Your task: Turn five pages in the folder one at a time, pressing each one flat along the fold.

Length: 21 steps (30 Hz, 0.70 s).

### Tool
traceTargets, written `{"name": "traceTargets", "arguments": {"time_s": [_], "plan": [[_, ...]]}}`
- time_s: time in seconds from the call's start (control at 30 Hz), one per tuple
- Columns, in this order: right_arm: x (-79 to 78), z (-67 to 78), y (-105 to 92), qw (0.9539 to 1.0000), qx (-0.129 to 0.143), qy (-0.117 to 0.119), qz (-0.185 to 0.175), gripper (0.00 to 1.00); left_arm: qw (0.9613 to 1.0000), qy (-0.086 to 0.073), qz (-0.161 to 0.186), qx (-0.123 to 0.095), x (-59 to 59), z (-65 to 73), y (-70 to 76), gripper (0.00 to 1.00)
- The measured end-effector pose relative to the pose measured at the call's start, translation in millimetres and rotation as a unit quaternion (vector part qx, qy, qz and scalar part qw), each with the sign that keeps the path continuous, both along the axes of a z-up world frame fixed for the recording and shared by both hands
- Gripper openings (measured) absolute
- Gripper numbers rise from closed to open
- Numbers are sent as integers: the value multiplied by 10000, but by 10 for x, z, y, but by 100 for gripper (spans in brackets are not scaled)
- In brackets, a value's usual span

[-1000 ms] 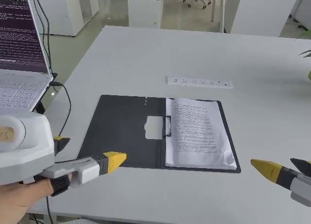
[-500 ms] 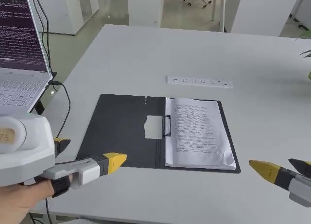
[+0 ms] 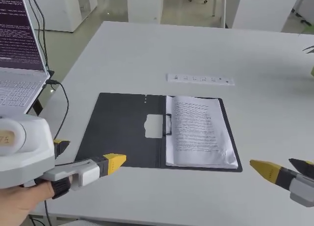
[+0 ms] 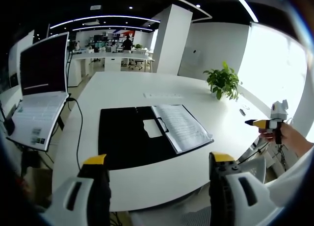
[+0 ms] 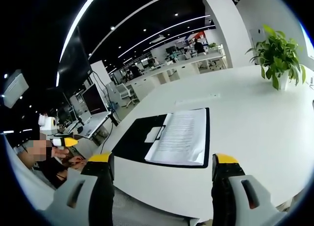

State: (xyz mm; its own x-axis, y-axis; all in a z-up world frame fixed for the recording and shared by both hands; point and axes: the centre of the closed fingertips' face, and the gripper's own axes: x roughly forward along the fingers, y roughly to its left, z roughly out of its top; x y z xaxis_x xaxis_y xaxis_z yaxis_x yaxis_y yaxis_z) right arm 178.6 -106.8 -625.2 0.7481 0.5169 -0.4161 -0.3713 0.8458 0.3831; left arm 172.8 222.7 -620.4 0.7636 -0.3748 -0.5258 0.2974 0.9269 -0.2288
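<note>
Yellow-tipped, the left gripper stands with its jaws wide apart and nothing between them. In the head view its white housing is cut off at the edge, and the small label on it is too blurred to read. Beyond it to the left, the laptop is cropped. Its screen carries lines of light text on dark purple, too small to make out, and a cable runs down from its side.

Ahead of the left gripper and off to its right, the folder lies open and flat on the white table, between the two grippers and touched by neither. Its black left half is bare except for a pale cut-out by the fold. The pages are stacked on the right half, and their print is too fine to read. Past the folder's far edge lies a white power strip.

The right gripper enters at the lower right, mostly out of the picture. Its own view shows its jaws spread wide and empty, with the folder ahead.

The left gripper view shows a hand holding the right gripper. It also shows the whole plant, which the head view clips to a few leaves at its right edge.
</note>
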Motion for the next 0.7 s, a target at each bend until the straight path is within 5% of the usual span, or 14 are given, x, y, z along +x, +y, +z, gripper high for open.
{"name": "traceTargets", "arguments": {"time_s": [0.7], "plan": [[15,-144,-48,9997,156,80,-192,79,9985,66,-512,158,237,-208,-363,81]]}}
